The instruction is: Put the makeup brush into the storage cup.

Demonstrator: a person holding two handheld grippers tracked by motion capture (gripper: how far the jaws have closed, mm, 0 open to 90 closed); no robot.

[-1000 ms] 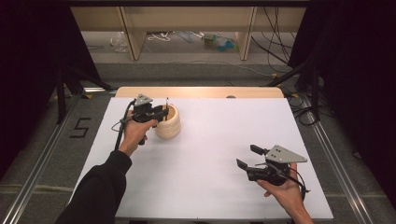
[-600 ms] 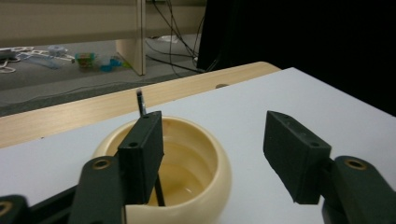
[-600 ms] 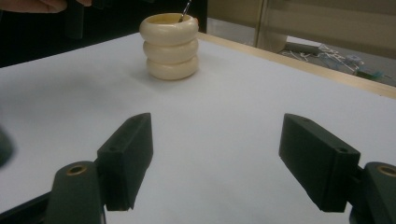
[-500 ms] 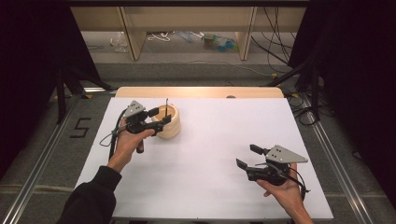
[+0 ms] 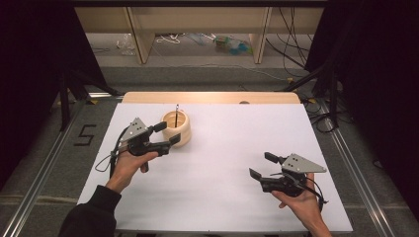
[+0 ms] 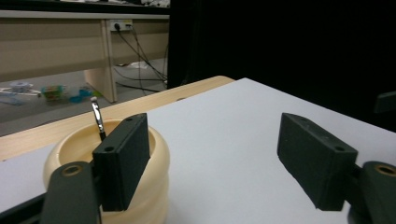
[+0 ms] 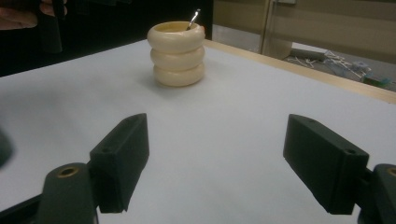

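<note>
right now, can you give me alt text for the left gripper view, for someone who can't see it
Two black jaws of the left gripper stand open with nothing between them, above a white table. Just behind the left jaw sits a cream ribbed pot with a thin dark stick with a shiny tip standing in it. Beyond the table's wooden edge are a pale bench, cables and a dark backdrop.

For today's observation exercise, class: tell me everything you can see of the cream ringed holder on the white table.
The cream holder of three stacked rounded rings looks like smooth plastic or resin. It stands upright and open-topped on the white table, towards its far left. A thin dark stick with a metal tip leans inside, poking above the rim. The left claw is open beside it, not gripping.
</note>
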